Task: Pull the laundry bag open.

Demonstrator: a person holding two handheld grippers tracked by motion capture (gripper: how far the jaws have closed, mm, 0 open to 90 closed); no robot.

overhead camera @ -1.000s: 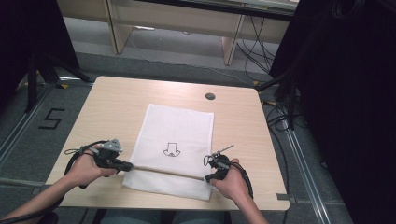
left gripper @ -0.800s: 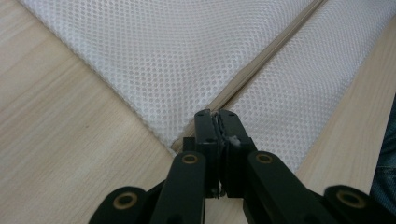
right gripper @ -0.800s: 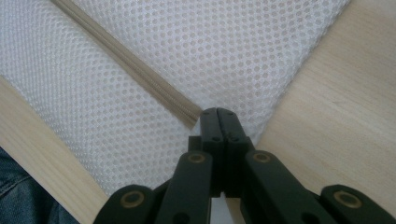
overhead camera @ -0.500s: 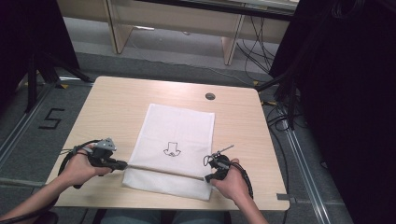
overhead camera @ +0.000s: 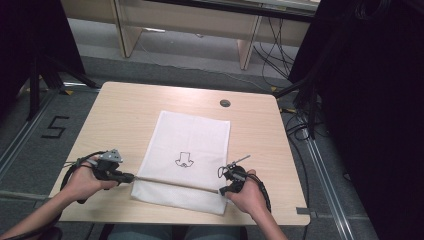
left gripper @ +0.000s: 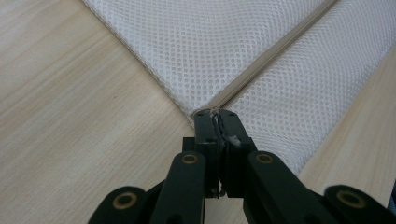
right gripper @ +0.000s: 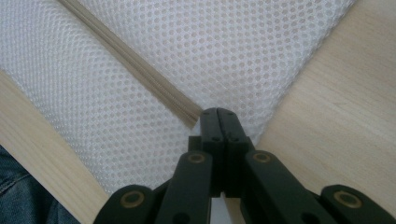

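Left tongs (left gripper: 218,116) — black jaws pressed together, pinching the corner of a white mesh bag (left gripper: 224,51) where its beige zipper strip (left gripper: 275,49) ends. The strip runs diagonally away toward the upper right. The bag lies flat on the light wood desk (left gripper: 70,107) — bare desk at left and far right.

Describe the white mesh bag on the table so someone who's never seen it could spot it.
On the light wooden table, look near the middle toward the person's edge. There lies a flat white mesh laundry bag with a small black drawing at its centre and a beige zipper line across its near end.
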